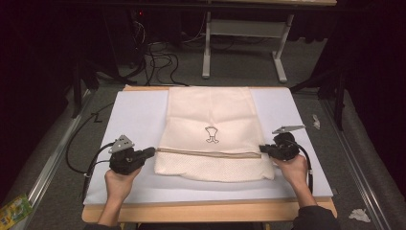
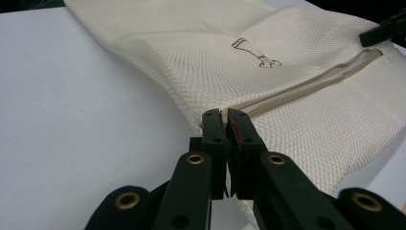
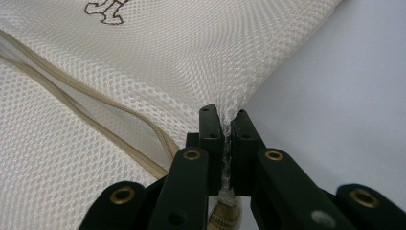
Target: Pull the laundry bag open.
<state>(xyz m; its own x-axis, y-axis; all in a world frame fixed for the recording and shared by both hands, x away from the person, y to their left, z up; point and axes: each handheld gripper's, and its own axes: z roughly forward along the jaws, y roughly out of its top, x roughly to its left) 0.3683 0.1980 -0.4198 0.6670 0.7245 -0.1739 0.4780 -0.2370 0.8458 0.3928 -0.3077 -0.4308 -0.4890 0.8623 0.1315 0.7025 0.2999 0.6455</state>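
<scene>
A cream mesh bag (image 1: 210,132) with a beige zipper (image 1: 208,153) and a small dark printed figure (image 1: 211,134) lies flat on the white mat (image 1: 134,120). My left gripper (image 1: 152,152) pinches the bag's left edge at the zipper end; in the left gripper view its jaws (image 2: 226,117) are closed on the mesh bag (image 2: 287,72). My right gripper (image 1: 262,149) pinches the right edge at the zipper line. In the right gripper view the mesh bag (image 3: 158,62) is bunched between the closed jaws of that gripper (image 3: 225,120), with the zipper (image 3: 72,103) running off to the left.
The mat covers a wooden table (image 1: 210,211). Beyond it on the grey floor stand white table legs (image 1: 207,48) and loose black cables (image 1: 160,60). Crumpled scraps (image 1: 359,214) lie on the floor at right, a green packet (image 1: 12,211) at bottom left.
</scene>
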